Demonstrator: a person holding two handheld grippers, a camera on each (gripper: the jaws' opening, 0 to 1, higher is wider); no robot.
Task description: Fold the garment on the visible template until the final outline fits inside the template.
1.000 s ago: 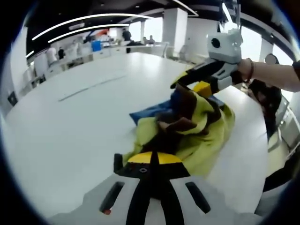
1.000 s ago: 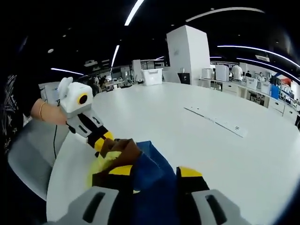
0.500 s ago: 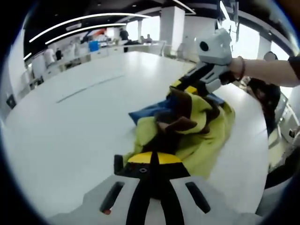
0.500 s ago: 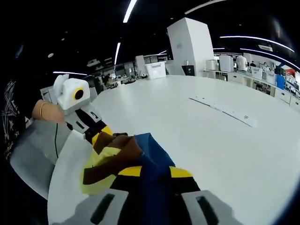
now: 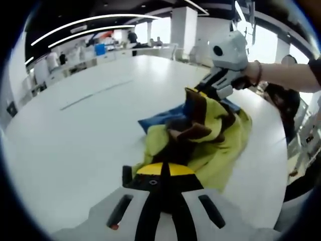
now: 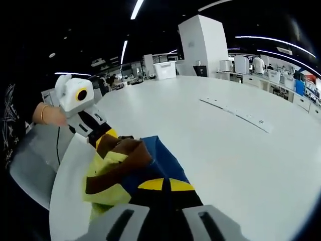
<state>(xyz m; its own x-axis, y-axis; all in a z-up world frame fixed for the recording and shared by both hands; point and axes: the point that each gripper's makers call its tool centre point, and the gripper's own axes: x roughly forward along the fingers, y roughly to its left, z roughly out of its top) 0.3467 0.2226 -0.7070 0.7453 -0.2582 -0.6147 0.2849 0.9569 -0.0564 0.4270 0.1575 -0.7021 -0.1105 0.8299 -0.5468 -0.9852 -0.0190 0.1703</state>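
Large open hall with a dark ceiling (image 6: 90, 30) crossed by long curved light strips (image 5: 85, 22). A broad white table (image 5: 75, 125) spans the foreground; a thin seam (image 5: 95, 93) runs across its top. A white square pillar (image 6: 203, 45) rises beyond the table. Bright windows (image 5: 266, 45) stand to one side. White counters (image 5: 80, 63) line the far wall, with distant people (image 6: 258, 64) standing among them. A white bin (image 6: 164, 70) sits on the far edge.

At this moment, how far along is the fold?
Early stage. Done: both ends gripped, the left gripper and the right gripper each shut on the garment. In hand: the yellow, brown and blue cloth is bunched on the white table. Left: flattening and folding it; I can't pick out a template.
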